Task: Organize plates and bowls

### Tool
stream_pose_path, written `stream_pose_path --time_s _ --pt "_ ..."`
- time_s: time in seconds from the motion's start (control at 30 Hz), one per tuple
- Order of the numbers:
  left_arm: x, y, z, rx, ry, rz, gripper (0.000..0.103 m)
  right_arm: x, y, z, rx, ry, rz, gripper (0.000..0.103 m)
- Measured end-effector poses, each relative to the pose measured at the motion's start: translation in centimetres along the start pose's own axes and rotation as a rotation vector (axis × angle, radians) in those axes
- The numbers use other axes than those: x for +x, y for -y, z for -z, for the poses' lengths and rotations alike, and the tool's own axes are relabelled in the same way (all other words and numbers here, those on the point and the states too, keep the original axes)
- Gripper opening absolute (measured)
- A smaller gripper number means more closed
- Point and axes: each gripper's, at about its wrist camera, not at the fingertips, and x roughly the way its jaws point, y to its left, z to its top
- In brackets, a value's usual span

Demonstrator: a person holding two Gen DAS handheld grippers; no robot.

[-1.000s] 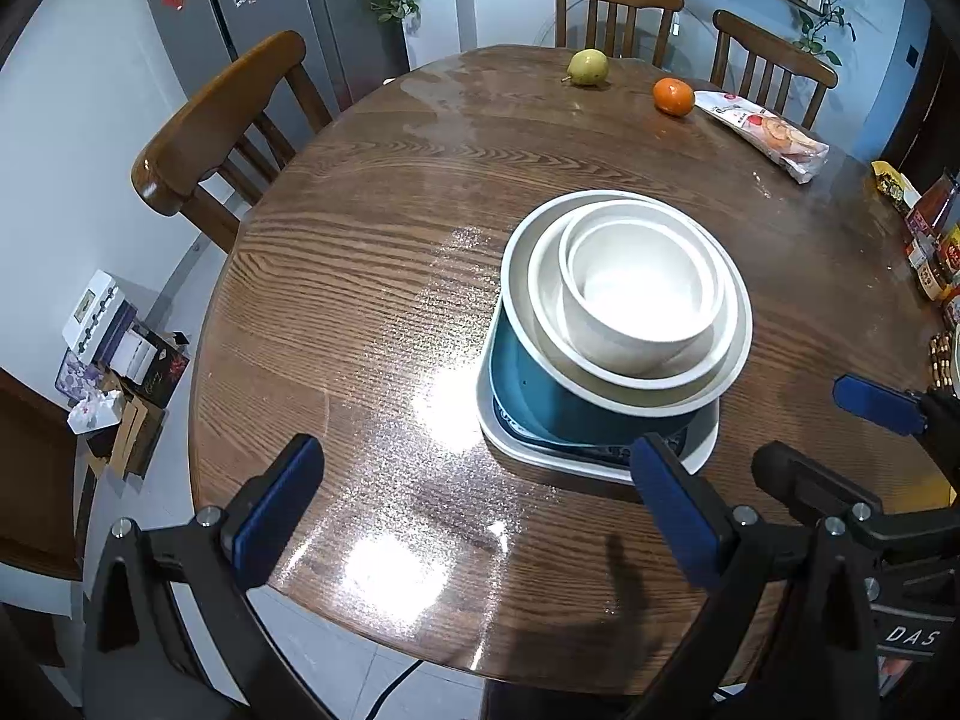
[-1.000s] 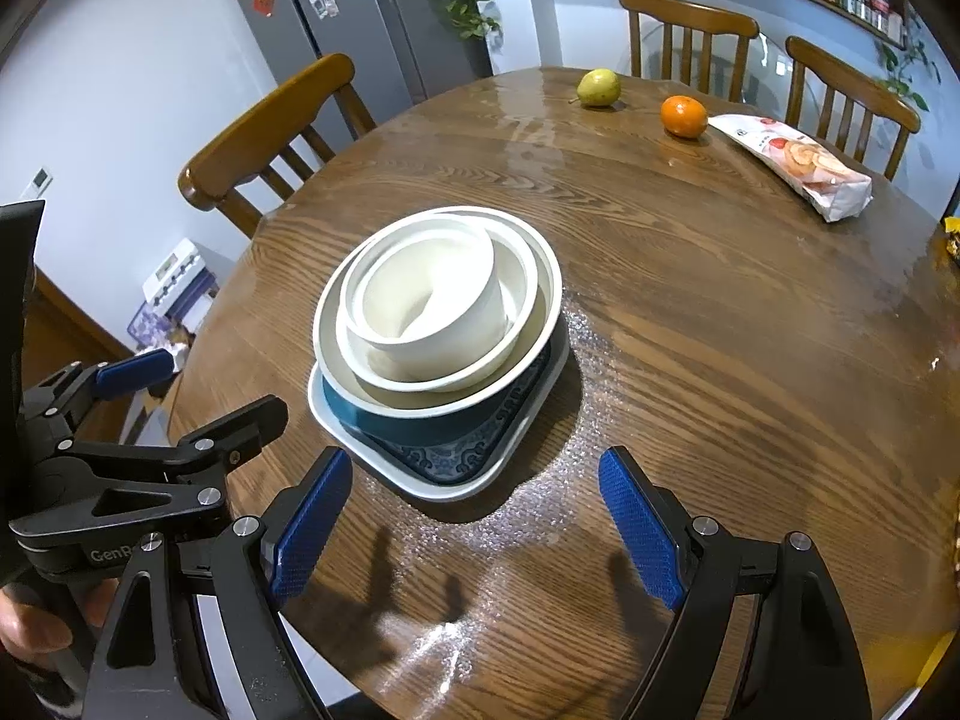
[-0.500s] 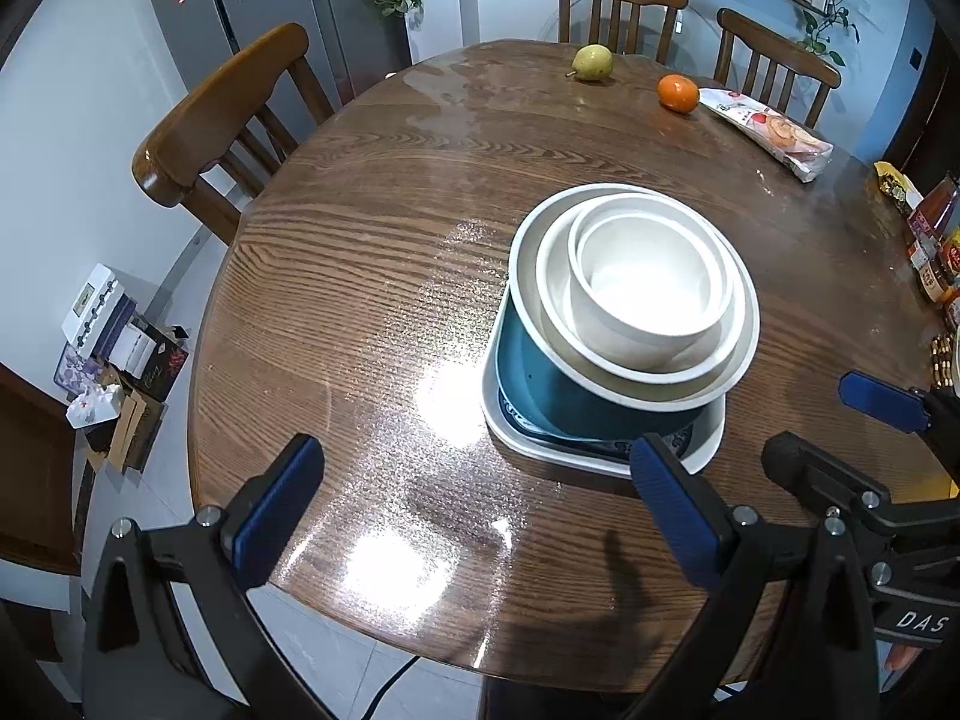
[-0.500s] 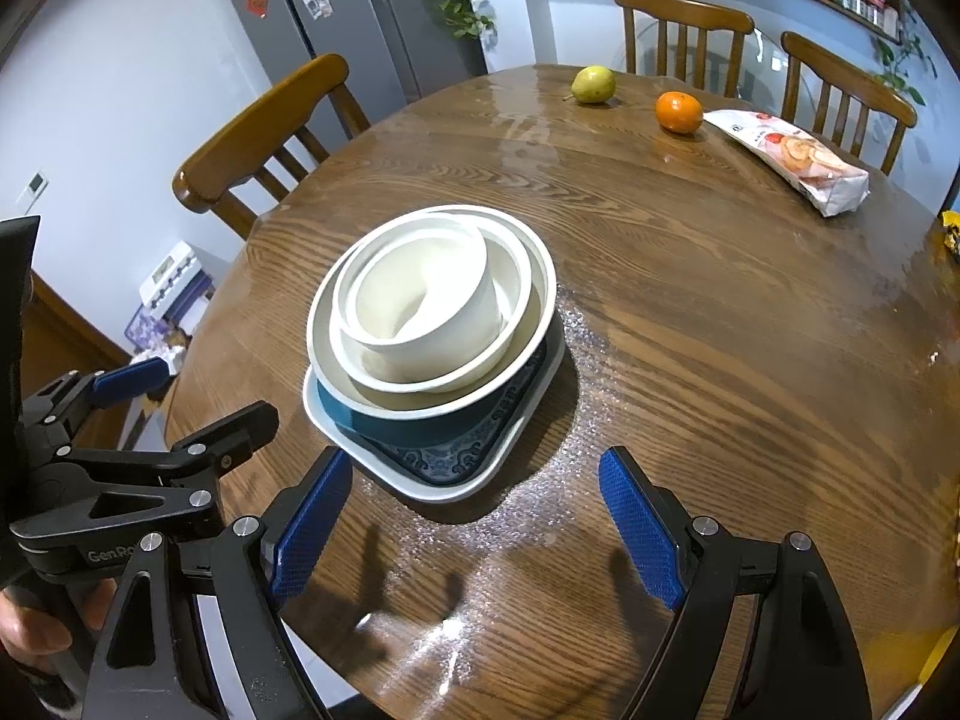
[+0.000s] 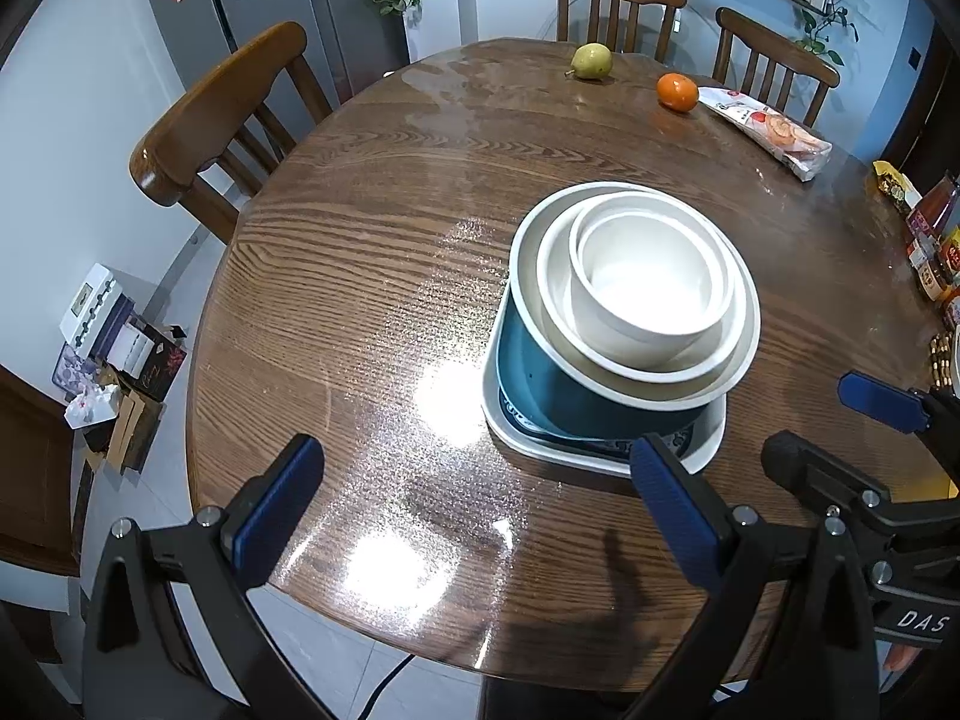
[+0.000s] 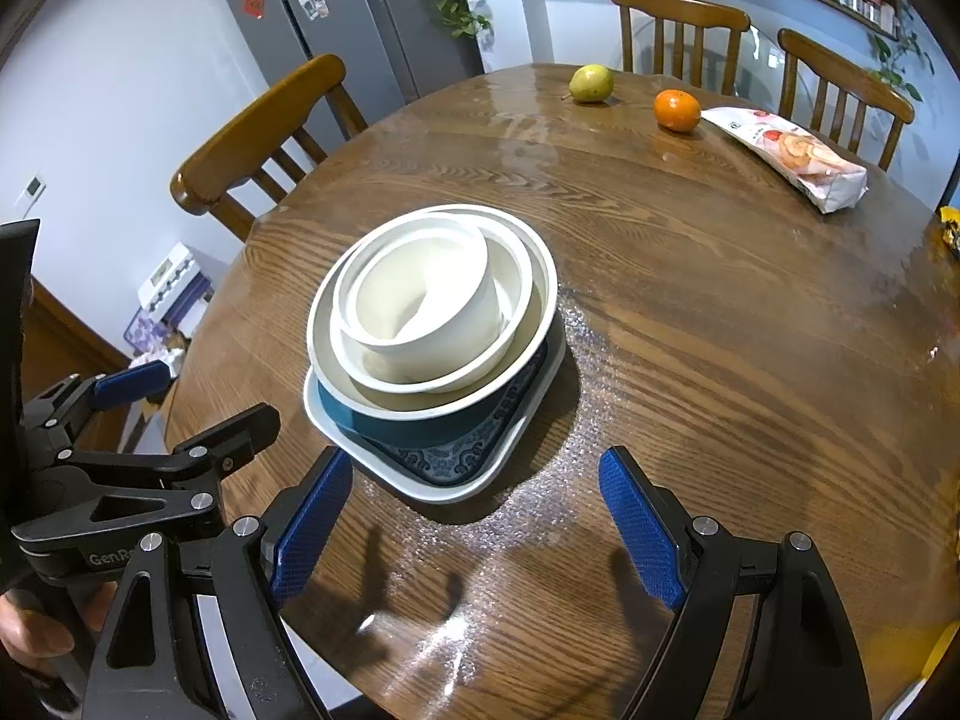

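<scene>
One stack of dishes stands on the round wooden table (image 5: 360, 276) (image 6: 720, 312). At the bottom lies a square white plate with a blue pattern (image 5: 702, 450) (image 6: 444, 468). On it sits a teal bowl with a cream inside (image 5: 552, 378) (image 6: 420, 420), then a white shallow bowl (image 5: 558, 294) (image 6: 516, 276), then a small white bowl (image 5: 648, 276) (image 6: 432, 300). My left gripper (image 5: 474, 510) is open over the near table edge, left of the stack, holding nothing. My right gripper (image 6: 474, 522) is open too, just in front of the plate, with nothing between its pads.
At the far side lie a pear (image 5: 591, 60) (image 6: 591, 83), an orange (image 5: 677, 92) (image 6: 677, 110) and a snack bag (image 5: 768, 129) (image 6: 792, 156). Jars and packets (image 5: 930, 240) crowd the right edge. Wooden chairs (image 5: 222, 120) ring the table. Boxes (image 5: 114, 354) sit on the floor at left.
</scene>
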Motion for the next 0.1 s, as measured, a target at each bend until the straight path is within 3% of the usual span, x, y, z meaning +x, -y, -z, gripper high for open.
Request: stream_pose_path --time_s 0.1 --pt "0.04 -0.05 -0.02 -0.001 -0.001 -0.008 0.102 0.03 -0.07 0.01 0.003 0.0 0.001 0.085"
